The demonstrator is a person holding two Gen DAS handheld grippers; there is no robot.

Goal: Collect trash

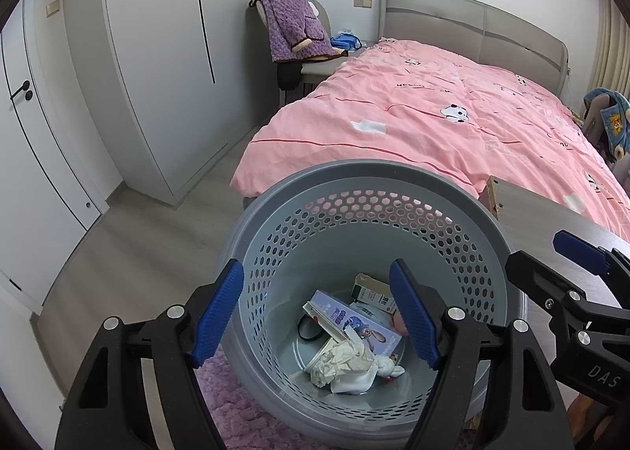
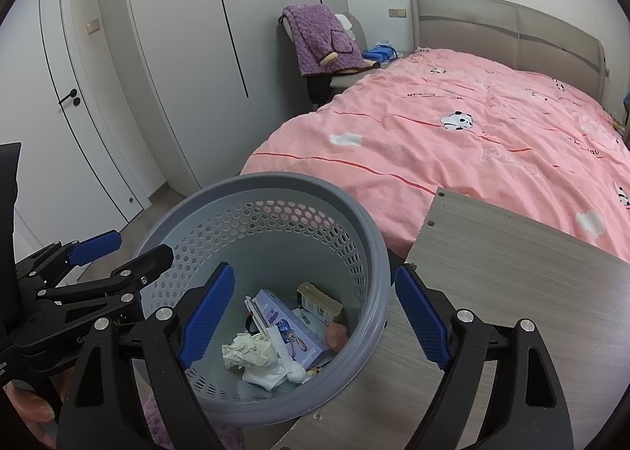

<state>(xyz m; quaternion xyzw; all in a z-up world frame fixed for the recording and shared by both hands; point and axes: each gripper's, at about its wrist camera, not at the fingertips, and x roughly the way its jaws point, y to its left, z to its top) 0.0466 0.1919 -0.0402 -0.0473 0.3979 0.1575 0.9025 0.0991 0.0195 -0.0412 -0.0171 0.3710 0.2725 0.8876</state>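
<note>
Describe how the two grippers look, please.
Both are alike. The left gripper and the right gripper have black plastic arms with cut-out openings, round silver rivets at the joints, and long blue ribbed pads. White lettering marks the black bodies. No cables or sleeves show.

Grey basket (image 1: pixel 275 190), wall perforated with a hexagonal hole pattern, solid grey rim. Inside: crumpled white tissue (image 1: pixel 346 365), lilac box (image 1: pixel 354 322) with a cartoon print, cream-and-green carton (image 1: pixel 372 288), a pink item (image 2: pixel 336 334), black loop (image 1: pixel 305 330). Left claw (image 1: pixel 315 316) and right claw (image 2: pixel 313 318): black frames, blue ribbed pads, silver rivets. Bed cover (image 1: pixel 433 127) pink with thin red stripes, white cloud patches, black-and-white panda prints. Headboard (image 1: pixel 472 25) beige-grey with a darker band. Purple textured robe (image 1: pixel 295 25) with tan cuff. Worktop (image 2: pixel 512 273) grey wood grain. Rug (image 1: pixel 244 410) fluffy lilac. Wardrobe (image 1: pixel 165 56) pale grey, black vertical handles. Door (image 2: pixel 78 115) white, black handle. Floor (image 1: pixel 138 233) light wood.
</note>
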